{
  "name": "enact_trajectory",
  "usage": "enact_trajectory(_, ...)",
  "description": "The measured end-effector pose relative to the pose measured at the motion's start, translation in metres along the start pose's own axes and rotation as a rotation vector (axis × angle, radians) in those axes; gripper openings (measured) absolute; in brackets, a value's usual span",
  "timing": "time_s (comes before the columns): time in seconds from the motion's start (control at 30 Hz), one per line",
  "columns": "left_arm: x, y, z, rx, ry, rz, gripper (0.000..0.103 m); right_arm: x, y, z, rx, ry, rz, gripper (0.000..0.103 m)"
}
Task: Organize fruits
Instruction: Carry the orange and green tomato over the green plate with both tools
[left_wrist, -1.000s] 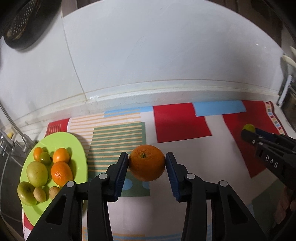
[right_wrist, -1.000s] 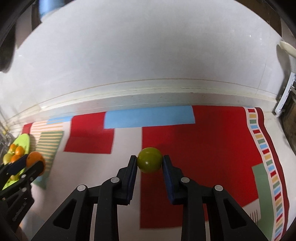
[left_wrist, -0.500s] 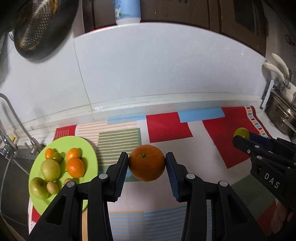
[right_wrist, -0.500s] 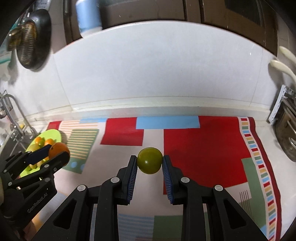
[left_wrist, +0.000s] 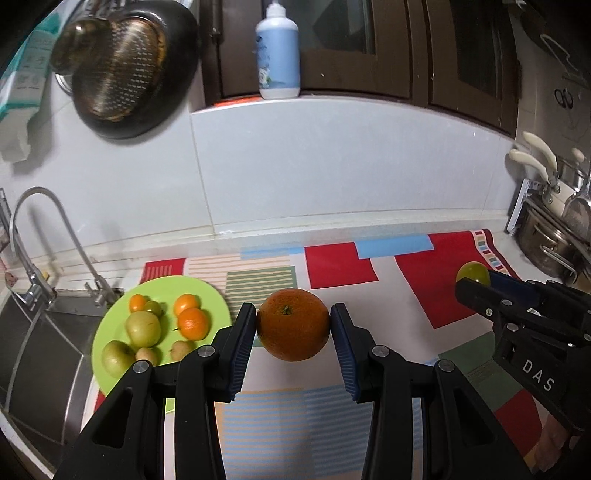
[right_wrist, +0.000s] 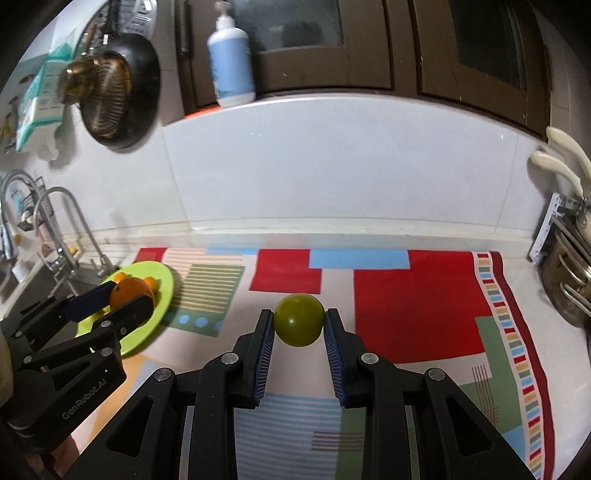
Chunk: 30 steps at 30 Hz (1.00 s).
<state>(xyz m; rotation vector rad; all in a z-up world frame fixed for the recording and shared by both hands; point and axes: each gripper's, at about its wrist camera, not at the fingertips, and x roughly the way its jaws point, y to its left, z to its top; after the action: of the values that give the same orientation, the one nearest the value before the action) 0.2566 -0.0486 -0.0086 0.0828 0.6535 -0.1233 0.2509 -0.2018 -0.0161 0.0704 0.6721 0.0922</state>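
Left gripper jaws clamp a round orange above the patterned mat, right of the green plate. Right gripper jaws clamp a smooth green fruit over open mat.

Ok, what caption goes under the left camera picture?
Left tongs gripping an orange beside a green plate of fruit.

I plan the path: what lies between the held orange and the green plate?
In the left wrist view, only the left gripper's own finger and patterned mat separate round orange from lime-green plate.
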Motion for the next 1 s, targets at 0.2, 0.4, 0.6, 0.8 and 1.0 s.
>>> enact_trajectory(0.2,-0.023,0.013,-0.008,-0.012,-0.02,0.013,0.041,-0.019,0.02,-0.005,-0.021,-0.02,0.026,0.029)
enact_trajectory(0.4,-0.042,0.035,-0.017,-0.022,-0.033,0.036,0.041,-0.031,0.044,-0.009,-0.036,-0.034,0.053,0.029)
enact_trajectory(0.6,-0.056,0.062,-0.022,-0.025,-0.046,0.066,0.041,-0.036,0.074,-0.012,-0.048,-0.042,0.085,0.029)
enact_trajectory(0.8,-0.064,0.092,-0.024,-0.031,-0.055,0.089,0.041,-0.034,0.105,-0.011,-0.056,-0.05,0.111,0.029)
enact_trajectory(1.0,-0.064,0.127,-0.027,-0.035,-0.055,0.107,0.041,-0.026,0.138,-0.01,-0.064,-0.053,0.131,0.029)
